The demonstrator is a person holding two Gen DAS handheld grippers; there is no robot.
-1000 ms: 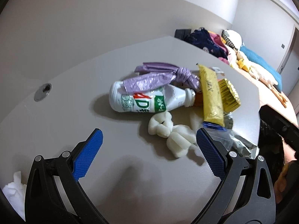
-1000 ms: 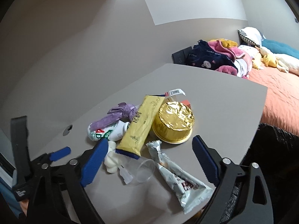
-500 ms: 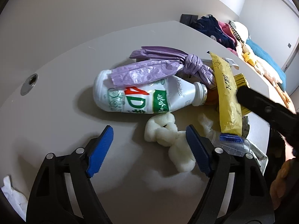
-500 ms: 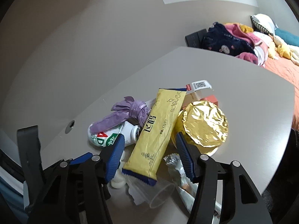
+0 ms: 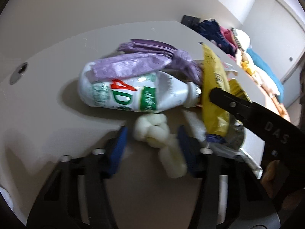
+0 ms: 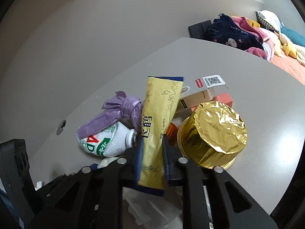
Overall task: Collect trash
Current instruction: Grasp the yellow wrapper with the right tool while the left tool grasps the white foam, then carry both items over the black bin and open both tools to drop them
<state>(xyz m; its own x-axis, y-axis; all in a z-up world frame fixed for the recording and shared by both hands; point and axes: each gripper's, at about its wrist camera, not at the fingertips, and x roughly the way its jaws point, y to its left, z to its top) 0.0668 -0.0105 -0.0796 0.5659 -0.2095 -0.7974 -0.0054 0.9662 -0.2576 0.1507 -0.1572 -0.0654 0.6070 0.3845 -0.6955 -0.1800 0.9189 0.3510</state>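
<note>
Soft indoor light fell evenly, a white glare patch sat on the grey table (image 6: 286, 148), the gold foil tub (image 6: 213, 129) glinted, left gripper (image 5: 152, 141) fingers smeared with motion blur, fisheye bent edges, corners went black.

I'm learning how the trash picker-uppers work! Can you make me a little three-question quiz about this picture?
1. True or false: the right gripper is shut on the yellow wrapper.
2. What lies between the fingers of the left gripper? A) the white bottle B) the white foam lump C) the gold foil tub
3. Fill in: a ______ plastic bag is draped over the white bottle.

Key
1. True. Its fingers have just been closing and now pinch the wrapper.
2. B, the white foam lump. The fingers have just been closing around it, with a gap showing on one side.
3. Purple: the purple plastic bag.
</note>
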